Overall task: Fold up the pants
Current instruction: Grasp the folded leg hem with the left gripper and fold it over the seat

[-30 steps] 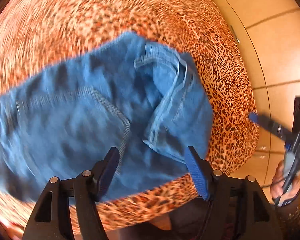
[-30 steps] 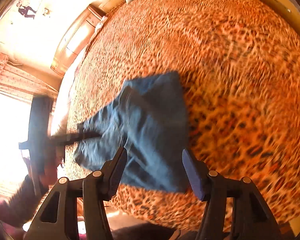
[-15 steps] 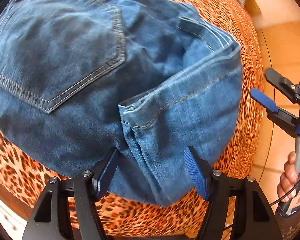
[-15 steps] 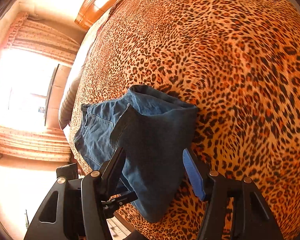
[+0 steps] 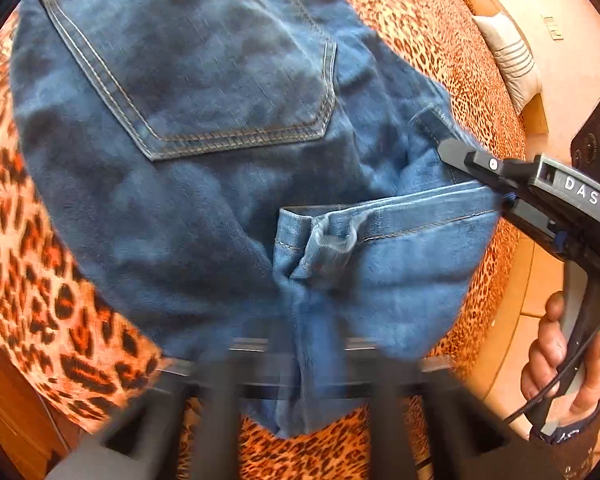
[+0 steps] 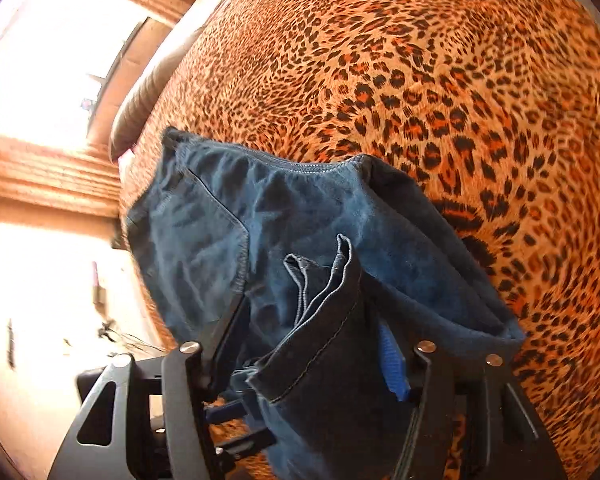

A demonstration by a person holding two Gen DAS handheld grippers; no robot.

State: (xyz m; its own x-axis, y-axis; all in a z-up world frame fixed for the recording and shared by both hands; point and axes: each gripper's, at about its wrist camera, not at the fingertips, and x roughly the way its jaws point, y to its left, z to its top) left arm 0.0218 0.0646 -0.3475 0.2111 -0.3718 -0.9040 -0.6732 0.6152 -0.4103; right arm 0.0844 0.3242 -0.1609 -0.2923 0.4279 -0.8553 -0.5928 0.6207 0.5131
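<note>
The pants (image 5: 204, 184), blue denim and already folded over on themselves, are spread on a bed covered in a leopard-print bedspread (image 6: 440, 80), close to its near edge. A back pocket (image 5: 204, 72) is turned upward, and the hems of the legs are laid across the seat.

The left claw (image 5: 300, 376) is blurred in its own view; it is clenched, and a ridge of denim is seen bunched between its arms at the near fold of the pants. The right claw (image 6: 312, 344) is closing, with a doubled leg hem standing between its fingers (image 6: 394, 360); whether the pads already press on the cloth cannot be told. In the left wrist view the right claw (image 5: 476, 176) is seen reaching onto the hem from the right, held by a hand (image 5: 560, 356) with a cable trailing below it.

Beyond the bed, a pillow (image 5: 508, 60) is seen at its head, a tiled floor (image 5: 540, 304) beside it, and a bright window with curtains (image 6: 48, 176) on the far side.
</note>
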